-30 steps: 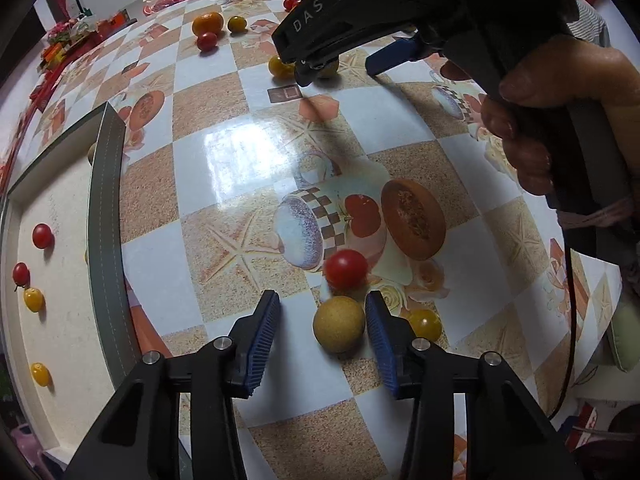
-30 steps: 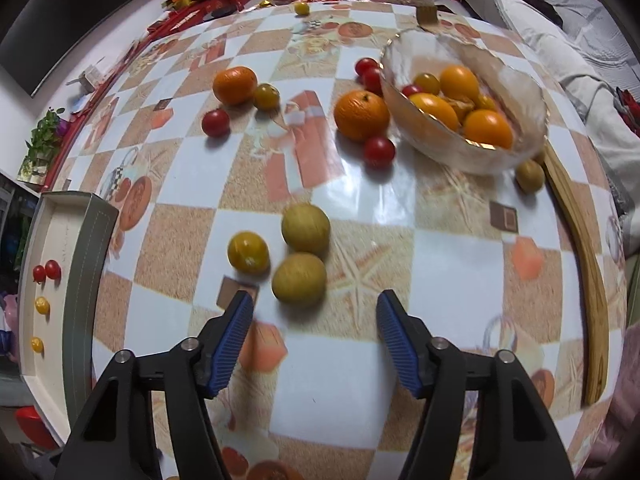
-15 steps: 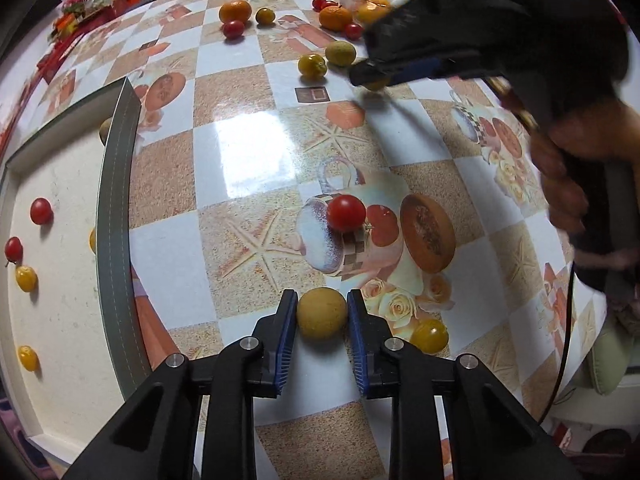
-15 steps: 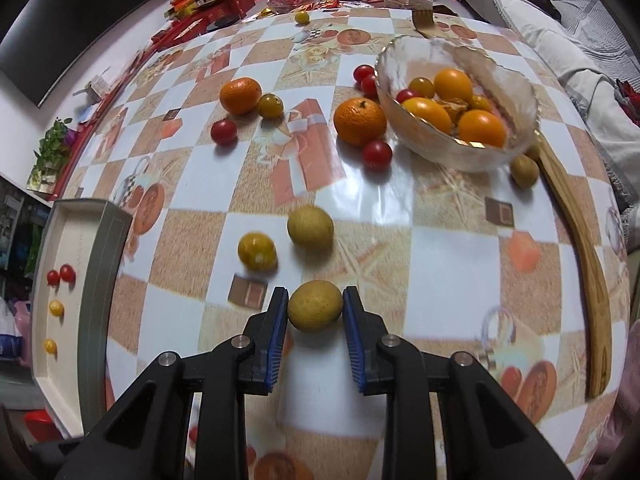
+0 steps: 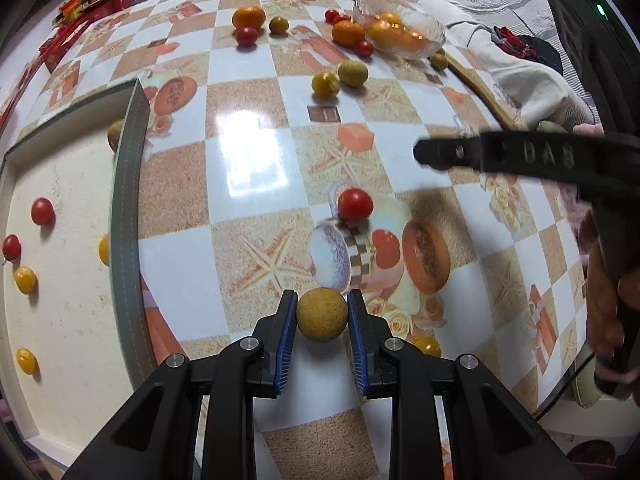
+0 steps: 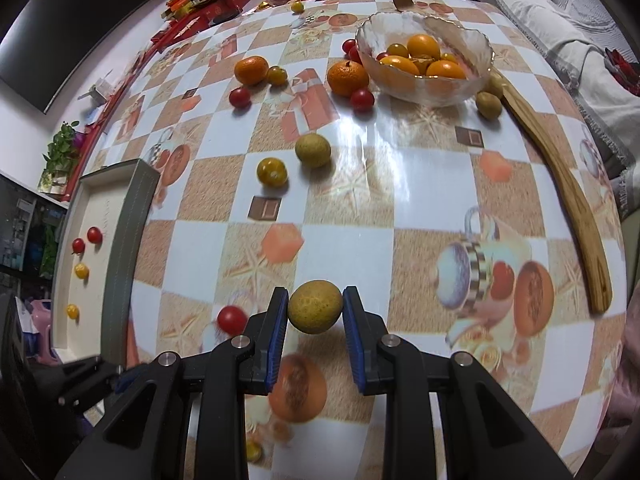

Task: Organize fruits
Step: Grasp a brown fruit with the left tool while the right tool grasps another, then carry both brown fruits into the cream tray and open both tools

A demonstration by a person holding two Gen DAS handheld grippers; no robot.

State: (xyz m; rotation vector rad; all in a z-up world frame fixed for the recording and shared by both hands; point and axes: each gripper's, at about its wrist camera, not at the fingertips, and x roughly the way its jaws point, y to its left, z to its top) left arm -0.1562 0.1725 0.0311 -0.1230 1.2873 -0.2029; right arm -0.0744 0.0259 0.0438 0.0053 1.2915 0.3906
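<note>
My left gripper (image 5: 322, 316) is shut on a round tan fruit (image 5: 322, 314), held just above the patterned tablecloth. My right gripper (image 6: 315, 312) is shut on a yellow-green round fruit (image 6: 315, 306) and holds it lifted above the table. A red cherry tomato (image 5: 355, 204) lies just ahead of the left gripper. A glass bowl (image 6: 476, 46) holding oranges stands at the far side. A white tray (image 5: 72, 264) at the left holds several red and yellow cherry tomatoes. The right gripper's arm (image 5: 520, 156) crosses the right of the left wrist view.
Loose on the table: a yellow-green fruit (image 6: 313, 150), a small yellow fruit (image 6: 272, 172), two oranges (image 6: 347, 77), cherry tomatoes (image 6: 239, 97). A wooden spatula (image 6: 568, 196) lies along the right edge. Packets and boxes crowd the far edge.
Both grippers closed on their fruits. The right one lifted its fruit and pulled back toward the near side; the left one stayed low over the table.
</note>
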